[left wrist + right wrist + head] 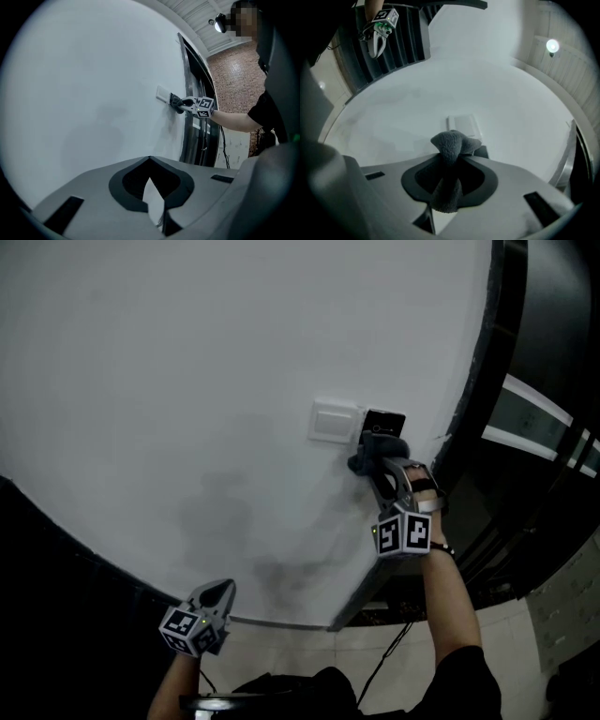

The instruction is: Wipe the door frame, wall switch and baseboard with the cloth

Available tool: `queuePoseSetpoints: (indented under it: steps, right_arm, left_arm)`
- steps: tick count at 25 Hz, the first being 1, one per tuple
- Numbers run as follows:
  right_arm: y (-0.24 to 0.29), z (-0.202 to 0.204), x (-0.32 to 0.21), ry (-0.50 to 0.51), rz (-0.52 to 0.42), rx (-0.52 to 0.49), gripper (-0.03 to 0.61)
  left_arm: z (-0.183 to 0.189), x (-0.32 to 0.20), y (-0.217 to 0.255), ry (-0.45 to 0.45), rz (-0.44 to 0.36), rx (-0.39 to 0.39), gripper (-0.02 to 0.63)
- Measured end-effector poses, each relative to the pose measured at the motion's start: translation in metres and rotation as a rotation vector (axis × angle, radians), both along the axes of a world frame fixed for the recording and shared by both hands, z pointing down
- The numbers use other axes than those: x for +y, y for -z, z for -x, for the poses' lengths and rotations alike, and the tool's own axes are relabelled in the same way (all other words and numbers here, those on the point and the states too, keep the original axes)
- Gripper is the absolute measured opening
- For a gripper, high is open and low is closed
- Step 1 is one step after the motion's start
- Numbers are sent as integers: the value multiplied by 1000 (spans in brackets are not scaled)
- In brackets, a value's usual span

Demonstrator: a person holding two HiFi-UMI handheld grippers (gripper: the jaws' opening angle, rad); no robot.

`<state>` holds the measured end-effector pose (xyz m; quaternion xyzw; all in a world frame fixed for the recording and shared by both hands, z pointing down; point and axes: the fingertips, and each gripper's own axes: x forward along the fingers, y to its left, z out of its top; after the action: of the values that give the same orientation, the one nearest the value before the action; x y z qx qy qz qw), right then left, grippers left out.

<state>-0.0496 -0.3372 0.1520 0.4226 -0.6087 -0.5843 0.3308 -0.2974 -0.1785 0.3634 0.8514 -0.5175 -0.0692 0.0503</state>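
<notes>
A white wall switch sits on the white wall, with a small black panel right beside it. My right gripper is shut on a bunched grey cloth, and the cloth's tip is at the switch's lower edge, next to the black panel. The dark door frame runs down the wall just right of that gripper. My left gripper hangs low and to the left, close to the wall, its jaws shut with nothing between them. The left gripper view shows the right gripper at the switch.
The person's forearm reaches up to the right gripper. Pale floor tiles and a black cable lie below the wall's lower edge. A glass door with dark bars stands beyond the frame. A brick wall is far behind.
</notes>
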Motion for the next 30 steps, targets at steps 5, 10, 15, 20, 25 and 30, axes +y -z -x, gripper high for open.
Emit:
queuePoseSetpoints:
  steps: [5,10,15,20,25,30]
  right_arm:
    - [88,4,22,42,-172,-85,86]
    - [99,6,-7,-41,-132,-63,84]
    - [63,6,-23,-53,-77,-64,86]
    - [49,6,-24,-47,-70,-71,86]
    - [39,6,-23,-45,-41,-54,86]
    - [27,3,-22,-47,-11,-51,86]
  left_arm:
    - [-1,-3,2,3,-8,1,2]
    - [-6,-3,3,-2,-14,-1,2]
    - [-4,1,-5,2,7,-13,2]
    - [4,3,-8,14,18,-2,2]
    - [3,3,-7,15,22,7,2]
    - [-10,4,-3,-6,16,8,2]
